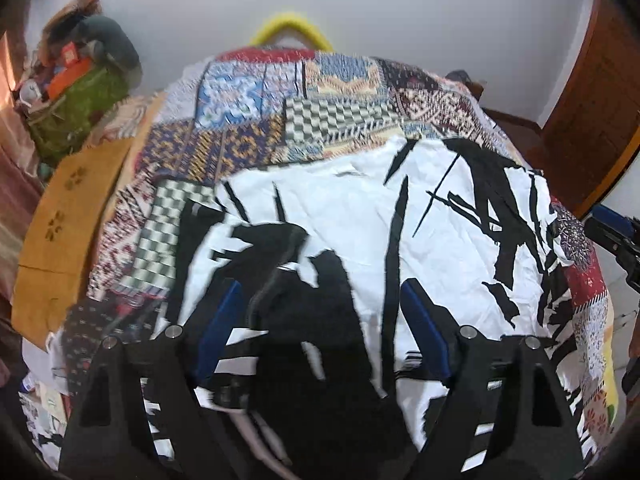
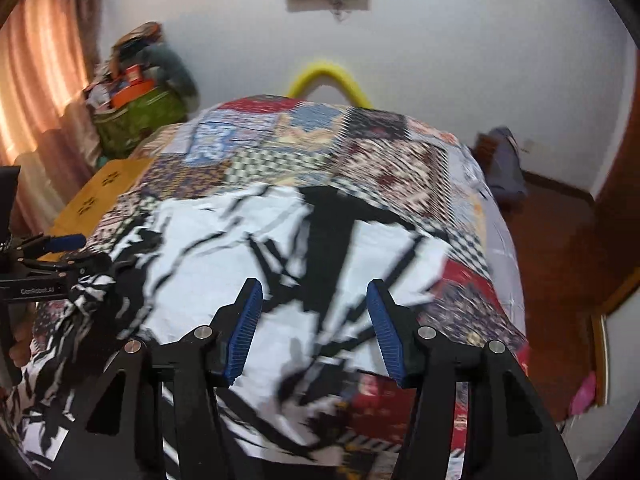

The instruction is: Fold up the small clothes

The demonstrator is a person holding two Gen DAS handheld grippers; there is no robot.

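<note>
Nearest the left wrist camera, the left gripper (image 1: 320,300) has its blue-padded fingers spread wide, and bunched black-and-white cloth fills the space between them; whether that cloth is pinched or only draped there cannot be told. In the right wrist view, the right gripper (image 2: 314,312) hangs just above the fabric with its jaws wide apart and nothing between them.

Under both lies the garment (image 1: 360,216), white with jagged black streaks, spread across the patchwork bedspread (image 1: 256,120) that covers the bed. Its left side is gathered up around the left gripper, as the right wrist view shows at the left edge (image 2: 92,280).

Farther left, beside the bed, is a yellow-brown board (image 1: 68,216) with small dark motifs. Beyond it stands a green bag (image 2: 136,120) stuffed with clutter beside pink curtains (image 2: 40,92). A yellow arched hoop (image 2: 330,82) rises behind the far end of the bed against the white wall (image 2: 460,60).
</note>
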